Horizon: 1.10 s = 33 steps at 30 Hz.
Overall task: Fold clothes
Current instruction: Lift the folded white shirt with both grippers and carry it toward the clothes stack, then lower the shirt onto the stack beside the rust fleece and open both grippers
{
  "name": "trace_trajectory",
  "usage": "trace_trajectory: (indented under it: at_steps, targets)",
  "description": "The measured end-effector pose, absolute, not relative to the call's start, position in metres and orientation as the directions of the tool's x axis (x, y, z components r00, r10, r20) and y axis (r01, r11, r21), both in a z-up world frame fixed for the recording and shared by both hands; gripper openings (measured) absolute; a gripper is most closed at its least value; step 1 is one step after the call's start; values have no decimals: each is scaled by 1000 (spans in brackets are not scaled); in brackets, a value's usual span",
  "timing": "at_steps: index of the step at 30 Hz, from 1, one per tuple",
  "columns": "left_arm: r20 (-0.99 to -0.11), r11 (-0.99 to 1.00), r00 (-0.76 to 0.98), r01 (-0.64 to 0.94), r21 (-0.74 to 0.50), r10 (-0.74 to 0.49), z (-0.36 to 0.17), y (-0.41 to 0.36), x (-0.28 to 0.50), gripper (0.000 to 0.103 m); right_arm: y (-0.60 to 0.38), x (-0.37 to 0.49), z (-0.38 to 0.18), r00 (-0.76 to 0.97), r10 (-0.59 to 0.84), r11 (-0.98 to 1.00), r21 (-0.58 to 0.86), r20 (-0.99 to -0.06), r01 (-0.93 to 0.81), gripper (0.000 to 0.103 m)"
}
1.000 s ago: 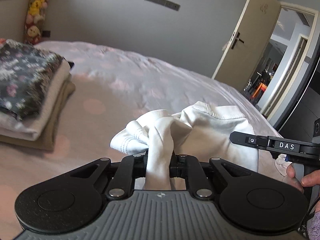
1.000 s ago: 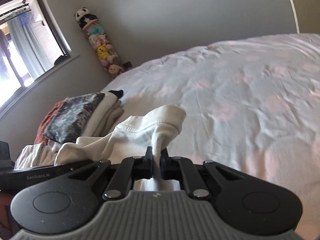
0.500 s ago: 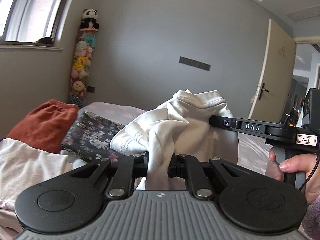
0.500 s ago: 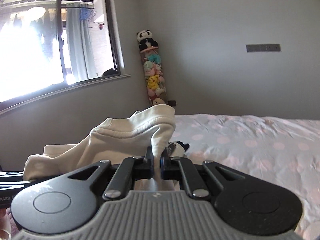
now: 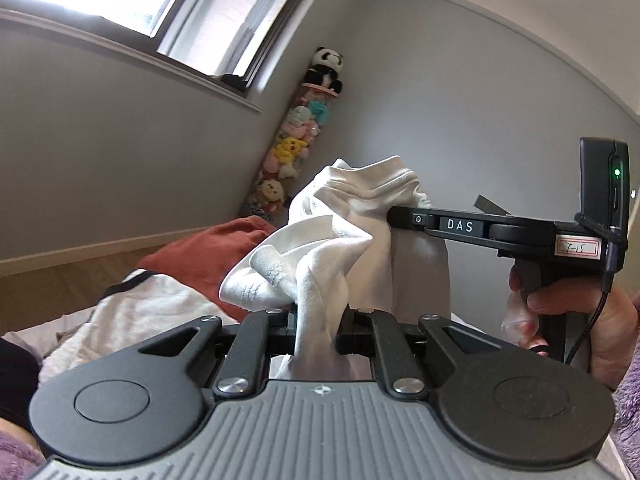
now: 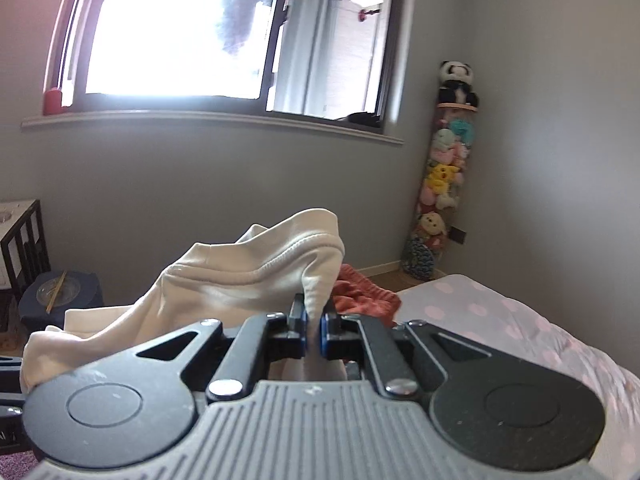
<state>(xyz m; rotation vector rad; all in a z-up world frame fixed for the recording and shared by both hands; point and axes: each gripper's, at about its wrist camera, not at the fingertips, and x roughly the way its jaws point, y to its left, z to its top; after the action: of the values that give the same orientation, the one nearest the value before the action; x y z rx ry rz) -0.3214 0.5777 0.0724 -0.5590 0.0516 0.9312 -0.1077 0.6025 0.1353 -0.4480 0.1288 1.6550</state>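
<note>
Change: white garment (image 5: pixel 344 240) has been lifted off the bed (image 6: pixel 520 320); views are tilted upward.
Left gripper (image 5: pixel 318 320): clamped on bunched cloth.
Right gripper (image 6: pixel 314 328): clamped on the hem.
Meaning: likely raised for shaking out before folding.

The garment (image 5: pixel 352 216) hides the left gripper's (image 5: pixel 318 326) fingertips and the tip of the right gripper (image 5: pixel 394 213) in the left view. Its lower part drops behind both gripper bodies. The window (image 6: pixel 176 28) is blown out white. The bed (image 6: pixel 520 320) runs off the right edge.
</note>
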Motion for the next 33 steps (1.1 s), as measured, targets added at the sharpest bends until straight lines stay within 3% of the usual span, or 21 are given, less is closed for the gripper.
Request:
trace_trajectory:
  at_steps: [15, 17, 19, 22, 24, 29, 33]
  targets:
    - [-544, 230, 411, -900, -370, 732, 4, 665, -376, 10, 762, -227, 37, -179, 805, -362, -230, -566, -903, 9]
    - [-560, 212, 409, -899, -382, 721, -2, 669, -378, 11, 765, -226, 30, -158, 810, -340, -233, -565, -911, 16]
    - [-578, 191, 403, -899, -393, 710, -6, 676, -377, 11, 766, -219, 32, -136, 824, -288, -199, -549, -937, 33]
    - [-587, 180, 379, -912, -369, 715, -10, 674, -375, 12, 759, -199, 43, -141, 829, -251, -135, -541, -958, 33]
    - [-589, 163, 372, -912, -377, 717, -14, 665, -382, 14, 747, -180, 50, -124, 835, -224, -125, -535, -967, 33]
    - [-584, 97, 302, -930, -356, 754, -13, 664, -396, 33, 716, -130, 53, -85, 827, -162, -91, -556, -983, 33]
    - [-582, 25, 213, -949, -314, 785, -7, 651, -404, 38, 685, -102, 35, -87, 796, -145, -49, -599, -988, 33]
